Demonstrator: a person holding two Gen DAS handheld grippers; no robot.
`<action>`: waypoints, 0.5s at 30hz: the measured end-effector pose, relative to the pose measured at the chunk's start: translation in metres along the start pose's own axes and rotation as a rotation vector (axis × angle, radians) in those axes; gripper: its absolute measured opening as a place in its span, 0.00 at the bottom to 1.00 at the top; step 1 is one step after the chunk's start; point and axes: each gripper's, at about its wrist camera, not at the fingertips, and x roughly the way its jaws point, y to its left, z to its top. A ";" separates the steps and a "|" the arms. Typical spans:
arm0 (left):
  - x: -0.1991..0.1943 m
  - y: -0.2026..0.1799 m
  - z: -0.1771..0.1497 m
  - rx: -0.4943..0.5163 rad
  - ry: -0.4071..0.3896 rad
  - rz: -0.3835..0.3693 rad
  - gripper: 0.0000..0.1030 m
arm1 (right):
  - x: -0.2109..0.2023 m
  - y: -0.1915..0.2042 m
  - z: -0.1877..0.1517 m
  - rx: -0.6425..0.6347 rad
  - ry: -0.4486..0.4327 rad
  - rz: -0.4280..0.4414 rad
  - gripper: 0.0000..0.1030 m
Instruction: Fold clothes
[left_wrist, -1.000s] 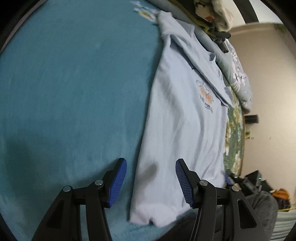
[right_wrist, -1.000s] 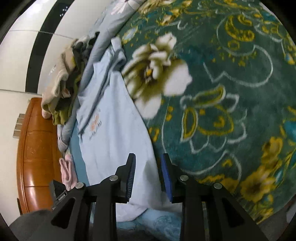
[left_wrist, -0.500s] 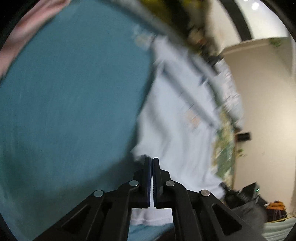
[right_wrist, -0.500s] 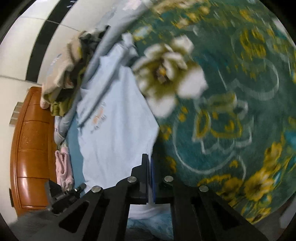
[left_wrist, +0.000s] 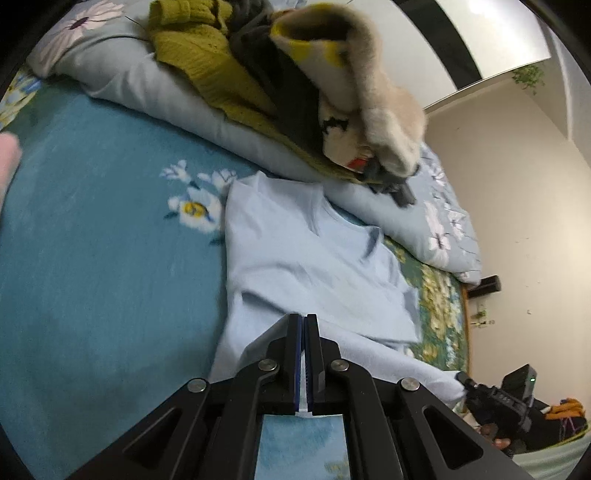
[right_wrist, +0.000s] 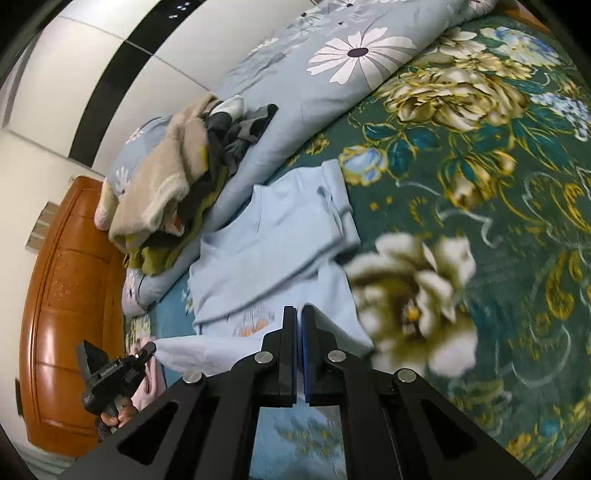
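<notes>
the left black two-finger gripper with blue pads (left_wrist: 303, 321) is clamped on the hem of the pale blue t-shirt (left_wrist: 314, 266), a sliver of cloth showing between its pressed-together pads; a second ago its jaws stood wide apart over the flat hem. the right black two-finger gripper with blue pads (right_wrist: 298, 314) is likewise pinched shut on the other hem corner, where earlier it was only partly closed above the shirt edge. the shirt, which lay stretched out flat with its orange chest print up, is now lifted at the bottom and carried toward the collar, so the lower part hangs in a raised sheet between the two grippers and the print (right_wrist: 255, 325) is only partly visible under the fold in the right wrist view. the shirt's upper part rests on the bed where the teal blanket with white flowers (left_wrist: 110, 258) meets the dark green floral blanket (right_wrist: 480, 184), just beside the rolled light blue daisy-print quilt (right_wrist: 332, 74). a heap of mustard, grey and beige clothes (left_wrist: 295, 74) sits on that quilt. both views now look further up the bed than before.
</notes>
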 end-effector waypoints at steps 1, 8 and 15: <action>0.008 0.002 0.007 -0.003 0.011 0.013 0.01 | 0.008 0.001 0.007 0.013 0.003 -0.002 0.02; 0.060 0.019 0.039 -0.049 0.100 0.080 0.03 | 0.075 -0.005 0.052 0.092 0.071 -0.064 0.03; 0.058 0.039 0.012 -0.058 0.167 -0.061 0.39 | 0.099 -0.027 0.060 0.117 0.146 -0.058 0.11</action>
